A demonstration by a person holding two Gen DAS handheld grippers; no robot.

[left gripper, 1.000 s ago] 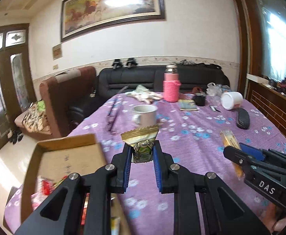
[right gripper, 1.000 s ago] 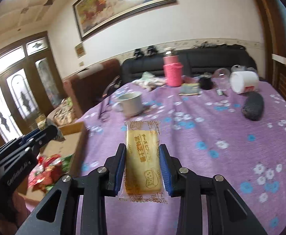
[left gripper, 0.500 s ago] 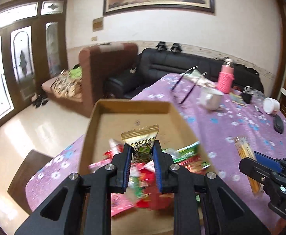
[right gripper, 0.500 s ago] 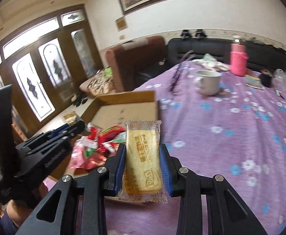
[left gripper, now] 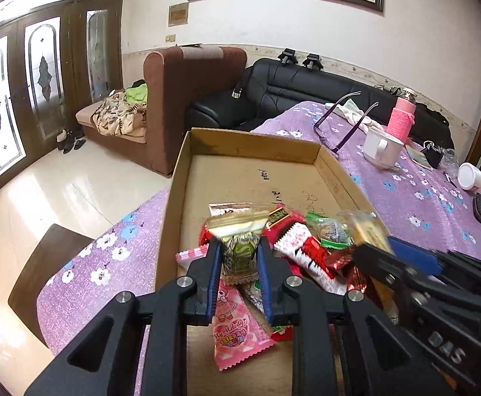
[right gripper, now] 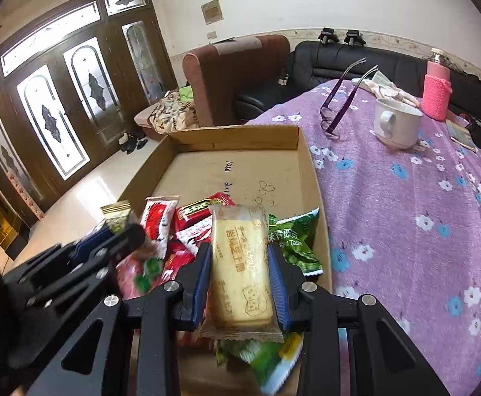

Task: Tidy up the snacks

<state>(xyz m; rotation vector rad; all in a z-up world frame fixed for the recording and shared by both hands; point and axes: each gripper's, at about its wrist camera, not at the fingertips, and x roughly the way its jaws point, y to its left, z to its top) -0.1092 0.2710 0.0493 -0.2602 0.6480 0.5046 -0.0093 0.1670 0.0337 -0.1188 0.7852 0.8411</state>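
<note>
Two grippers hang over the shallow brown cardboard box [left gripper: 250, 145] that sits at the near edge of the purple flowered tablecloth [right gripper: 422, 198]. The left gripper [left gripper: 240, 269] is clamped on a small gold-and-green foil snack packet [left gripper: 239, 241]: its blue-padded jaws press both sides of the packet's lower half, and the crimped gold top sticks up beyond the fingertips. That packet is held above the heap of wrapped snacks [left gripper: 306, 250] at the near end of the box, with a pink "My Melody" sachet [left gripper: 237, 326] lying just beneath the jaws.

The right gripper [right gripper: 239, 275] is closed on a long, clear-wrapped pale yellow cheese biscuit bar [right gripper: 239, 264], squeezing its long sides so that the bar runs lengthwise between the jaws, its far end reaching past the tips and its near seal hanging behind them. This bar also sits over the box, above a green pea-snack bag [right gripper: 293, 244] and red wrappers [right gripper: 204, 213] near the box's right wall. In the right wrist view the left gripper shows at the lower left, close beside the pile.

The far half of the box floor is bare cardboard with pen scribbles. Beyond the box on the cloth stand purple-framed spectacles [right gripper: 339, 99], a white mug [right gripper: 395, 125] and a pink knit-sleeved bottle [right gripper: 436, 95].
</note>
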